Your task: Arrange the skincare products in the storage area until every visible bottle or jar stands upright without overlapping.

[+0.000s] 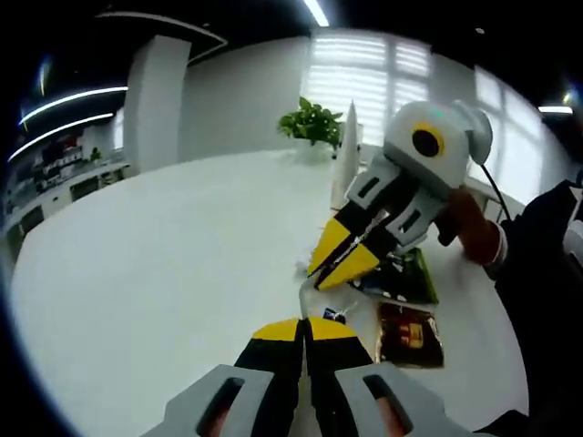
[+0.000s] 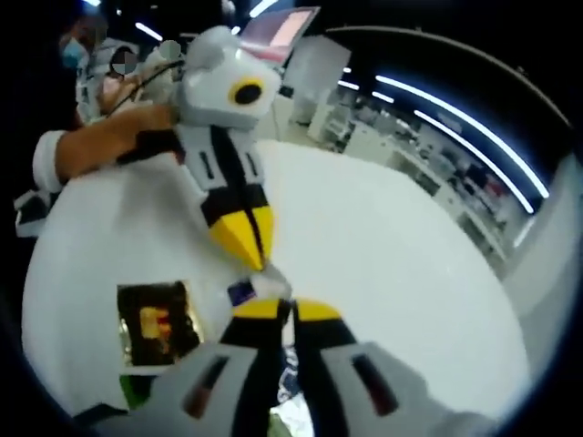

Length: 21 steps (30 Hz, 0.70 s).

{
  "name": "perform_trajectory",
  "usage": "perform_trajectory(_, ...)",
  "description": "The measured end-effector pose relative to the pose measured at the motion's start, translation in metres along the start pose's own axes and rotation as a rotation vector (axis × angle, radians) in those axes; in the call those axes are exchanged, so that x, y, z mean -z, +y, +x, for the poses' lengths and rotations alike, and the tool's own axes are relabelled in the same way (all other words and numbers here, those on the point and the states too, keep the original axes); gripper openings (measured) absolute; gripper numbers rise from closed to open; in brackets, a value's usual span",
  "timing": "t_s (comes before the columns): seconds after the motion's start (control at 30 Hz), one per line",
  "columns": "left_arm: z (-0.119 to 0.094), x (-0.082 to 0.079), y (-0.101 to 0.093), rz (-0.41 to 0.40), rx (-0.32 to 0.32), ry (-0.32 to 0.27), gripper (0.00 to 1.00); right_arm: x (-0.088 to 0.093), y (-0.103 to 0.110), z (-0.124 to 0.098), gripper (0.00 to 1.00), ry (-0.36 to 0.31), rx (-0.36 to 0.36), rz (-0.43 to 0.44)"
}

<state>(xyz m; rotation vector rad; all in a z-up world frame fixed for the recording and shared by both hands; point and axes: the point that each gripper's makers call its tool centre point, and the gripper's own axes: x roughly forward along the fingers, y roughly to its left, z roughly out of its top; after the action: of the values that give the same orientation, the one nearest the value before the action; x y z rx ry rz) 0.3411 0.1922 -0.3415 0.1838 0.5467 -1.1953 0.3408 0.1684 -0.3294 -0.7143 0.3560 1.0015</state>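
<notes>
On my left gripper view, the left gripper [image 1: 304, 330] has its yellow-tipped jaws pressed together, nothing between them that I can make out. The right gripper [image 1: 339, 264] comes in from the right, held by a hand [image 1: 465, 223]; its jaws meet at the tips just above a small white item [image 1: 314, 293] lying on the white table [image 1: 164, 264]. I cannot tell what that item is, nor whether the tips actually pinch it.

Beside the white item, on the side away from the open tabletop, lie a dark packet with green edging [image 1: 410, 278] and a dark brown packet with gold print [image 1: 410, 335], both flat. Beyond them stand a tall white cone-shaped thing [image 1: 346, 155] and a potted plant [image 1: 314, 123].

On my right gripper view, the right gripper [image 2: 282, 311] shows its jaws nearly closed, a thin gap between them. The left gripper [image 2: 248, 246] points down at the white item [image 2: 269, 287], tips closed and touching or just above it. The brown packet [image 2: 157, 326] lies near the item.
</notes>
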Motion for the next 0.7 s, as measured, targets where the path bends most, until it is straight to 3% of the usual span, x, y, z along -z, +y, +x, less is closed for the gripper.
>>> perform_trajectory(0.33,0.005,0.003,0.006,0.034,-0.046,0.031,0.0,0.008,-0.004,0.006,0.08,0.044,0.029,-0.067)
perform_trajectory(0.5,0.005,0.007,0.008,0.054,-0.07,0.05,0.0,0.018,-0.004,0.01,0.05,0.093,0.03,-0.111)
perform_trajectory(0.63,0.006,0.009,0.006,0.05,-0.078,0.055,0.0,0.016,-0.003,0.01,0.05,0.087,0.028,-0.12)
perform_trajectory(0.7,0.007,0.012,-0.006,0.055,-0.081,0.056,0.0,0.016,-0.004,0.011,0.04,0.085,0.026,-0.12)
